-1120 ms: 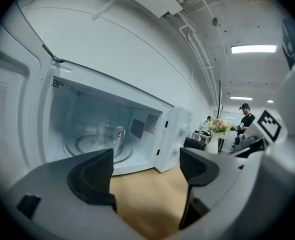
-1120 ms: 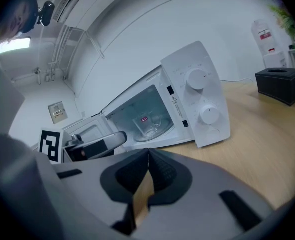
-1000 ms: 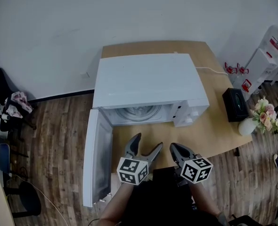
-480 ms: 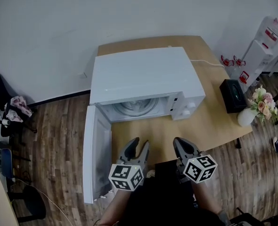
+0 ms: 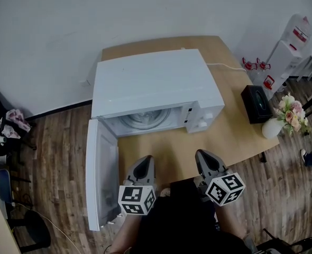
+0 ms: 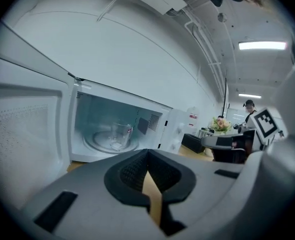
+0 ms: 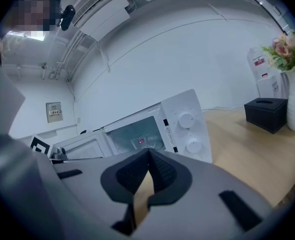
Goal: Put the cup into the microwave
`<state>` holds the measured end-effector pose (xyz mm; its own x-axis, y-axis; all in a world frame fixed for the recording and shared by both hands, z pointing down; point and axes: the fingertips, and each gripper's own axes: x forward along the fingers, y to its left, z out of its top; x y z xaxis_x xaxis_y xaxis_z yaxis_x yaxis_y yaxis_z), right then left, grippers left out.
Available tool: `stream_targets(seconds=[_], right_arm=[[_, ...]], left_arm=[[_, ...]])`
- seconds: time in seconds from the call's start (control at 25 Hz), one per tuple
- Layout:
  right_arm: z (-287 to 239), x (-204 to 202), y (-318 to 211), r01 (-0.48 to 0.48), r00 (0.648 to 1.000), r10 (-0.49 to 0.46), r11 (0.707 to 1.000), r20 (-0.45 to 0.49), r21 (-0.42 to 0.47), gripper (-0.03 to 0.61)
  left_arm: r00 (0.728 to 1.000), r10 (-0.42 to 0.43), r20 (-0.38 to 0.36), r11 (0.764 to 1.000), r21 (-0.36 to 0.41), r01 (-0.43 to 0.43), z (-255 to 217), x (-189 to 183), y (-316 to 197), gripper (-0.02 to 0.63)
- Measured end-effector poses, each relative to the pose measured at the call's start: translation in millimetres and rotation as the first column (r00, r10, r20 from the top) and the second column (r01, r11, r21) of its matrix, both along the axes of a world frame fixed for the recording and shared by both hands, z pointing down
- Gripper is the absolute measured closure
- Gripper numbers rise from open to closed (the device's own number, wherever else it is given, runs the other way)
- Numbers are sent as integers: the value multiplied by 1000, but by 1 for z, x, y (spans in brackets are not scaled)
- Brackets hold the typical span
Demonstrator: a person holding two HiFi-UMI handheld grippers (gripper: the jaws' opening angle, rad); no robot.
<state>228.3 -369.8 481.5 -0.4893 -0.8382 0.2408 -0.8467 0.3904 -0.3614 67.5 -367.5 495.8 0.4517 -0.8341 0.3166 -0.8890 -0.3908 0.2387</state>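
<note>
Just one cup (image 6: 118, 135), inside one microwave (image 5: 150, 83).

The microwave (image 5: 150, 81) was finished white, the bench (image 5: 235, 137) light wood; the grey left claw (image 5: 145, 162) and right claw (image 5: 204, 156) were marked with black-and-white squares.

Ahead of you: microwave (image 5: 150, 81) on table (image 5: 235, 136), door (image 5: 100, 173) open to its left; cup (image 6: 118, 134) inside; box (image 5: 256, 103) and vase (image 5: 275, 127) to its right.

Office-type room: water dispenser (image 5: 282, 57), ceiling strip light (image 6: 262, 45), exposed pipes (image 6: 210, 59), wooden table (image 5: 235, 136).
</note>
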Motion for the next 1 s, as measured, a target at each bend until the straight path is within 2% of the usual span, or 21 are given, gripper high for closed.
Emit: stream_targets(seconds=[0.12, 0.36, 1.0], right_arm=[[0, 0, -2, 2, 1000, -2, 1000, -19, 1, 586], [-2, -3, -7, 5, 999, -4, 1000, -50, 14, 586], [6, -11, -6, 15, 999, -16, 1000, -40, -18, 586]], left_arm=[[1000, 14, 18, 1000, 13, -15, -1, 2, -1, 609], [1000, 21, -16, 1000, 13, -21, -4, 3, -3, 609], [999, 40, -26, 999, 8, -40, -1, 7, -4, 609]])
